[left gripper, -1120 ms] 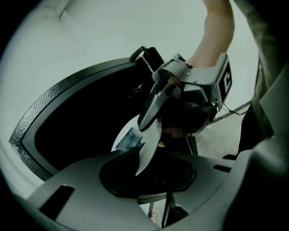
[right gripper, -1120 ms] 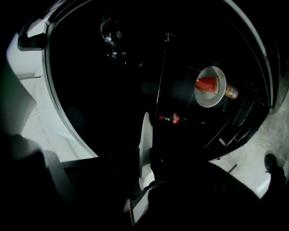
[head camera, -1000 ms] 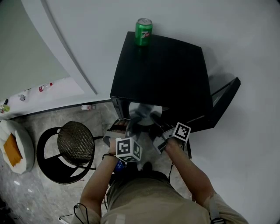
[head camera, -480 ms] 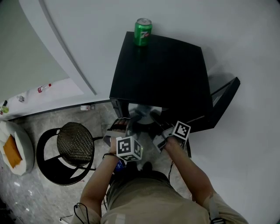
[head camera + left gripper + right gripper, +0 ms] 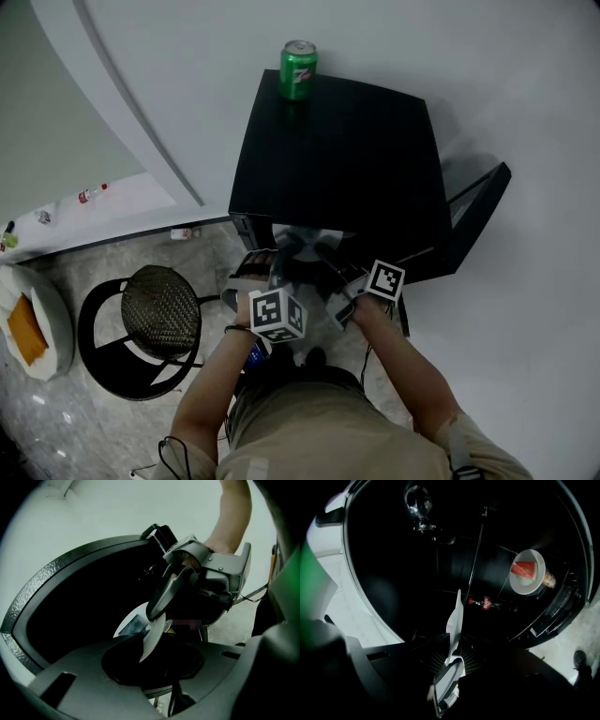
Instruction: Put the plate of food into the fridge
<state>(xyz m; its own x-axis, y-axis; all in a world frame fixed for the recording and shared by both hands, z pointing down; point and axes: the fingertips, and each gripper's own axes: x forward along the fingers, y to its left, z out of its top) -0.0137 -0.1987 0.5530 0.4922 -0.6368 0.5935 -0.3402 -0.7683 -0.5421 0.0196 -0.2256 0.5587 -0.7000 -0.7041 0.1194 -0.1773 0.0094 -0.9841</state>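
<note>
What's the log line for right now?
stage: plate at open fridge | left tongs: on plate rim | right tongs: just opening, plate between | can: on fridge

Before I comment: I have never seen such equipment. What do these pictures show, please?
No robot here: a person holds a two-jaw gripper in each hand. One picture comes from a camera on the head, looking down; the other two ride on the grippers. The left gripper and the right gripper both grip a white round plate at the open small black fridge; the right jaws have just been opening slightly. A green drink can stands on the fridge; a round black stool stands beside it.
</note>
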